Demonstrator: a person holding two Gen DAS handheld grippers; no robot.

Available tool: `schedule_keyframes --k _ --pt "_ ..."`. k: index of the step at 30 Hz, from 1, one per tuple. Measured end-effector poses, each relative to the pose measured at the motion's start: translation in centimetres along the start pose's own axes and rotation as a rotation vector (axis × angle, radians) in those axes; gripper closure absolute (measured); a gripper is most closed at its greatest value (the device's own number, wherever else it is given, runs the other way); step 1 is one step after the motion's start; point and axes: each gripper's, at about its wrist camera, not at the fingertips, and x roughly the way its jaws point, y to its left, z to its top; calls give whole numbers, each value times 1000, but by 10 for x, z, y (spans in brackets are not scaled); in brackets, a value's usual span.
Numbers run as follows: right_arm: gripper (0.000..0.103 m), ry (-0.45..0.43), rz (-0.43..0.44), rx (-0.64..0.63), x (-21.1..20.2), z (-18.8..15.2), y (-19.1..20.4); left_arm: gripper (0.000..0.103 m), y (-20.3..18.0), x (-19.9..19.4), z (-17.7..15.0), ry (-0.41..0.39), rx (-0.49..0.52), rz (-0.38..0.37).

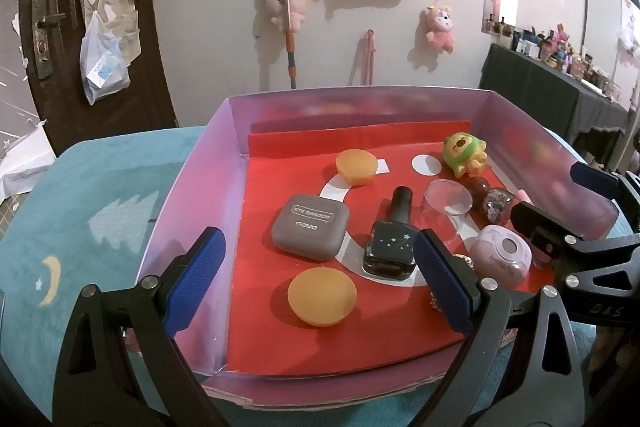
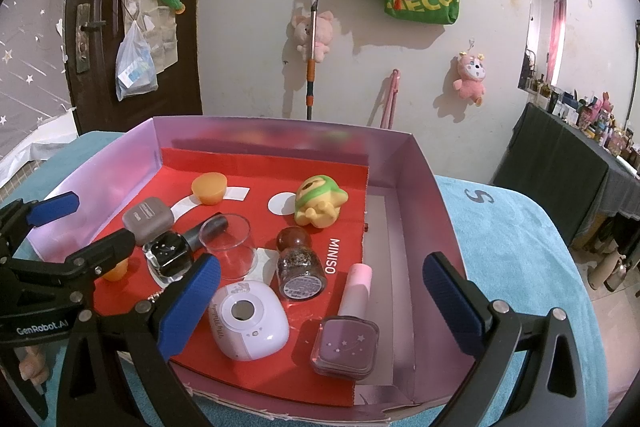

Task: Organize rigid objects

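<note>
A pink box (image 1: 188,183) with a red liner (image 1: 272,339) holds small items: a grey eye-shadow case (image 1: 310,231), a black polish bottle (image 1: 390,247), two orange caps (image 1: 322,301) (image 1: 357,167), a clear cup (image 1: 446,207), a yellow-green toy (image 1: 466,153), and a lilac case (image 2: 250,321). A brown glitter bottle (image 2: 298,261) and a pink polish bottle (image 2: 348,331) lie further right. My left gripper (image 1: 320,287) is open and empty over the box's near edge, above the near orange cap. My right gripper (image 2: 320,307) is open and empty above the lilac case and pink bottle.
The box sits on a teal cloth (image 1: 100,227) over a table. The box's walls (image 2: 432,187) rise around the items. A dark door (image 1: 52,27) stands at the left, and a cluttered dark table (image 2: 580,155) at the right.
</note>
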Motion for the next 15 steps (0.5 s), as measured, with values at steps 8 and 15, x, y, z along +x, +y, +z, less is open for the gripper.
schedule_keyframes --k 8,15 --pt "0 -9 -27 12 -5 -3 -4 7 7 -10 1 9 -56 -40" --pt "0 4 18 75 -48 -16 -9 7 19 -47 -14 26 -104 -71"
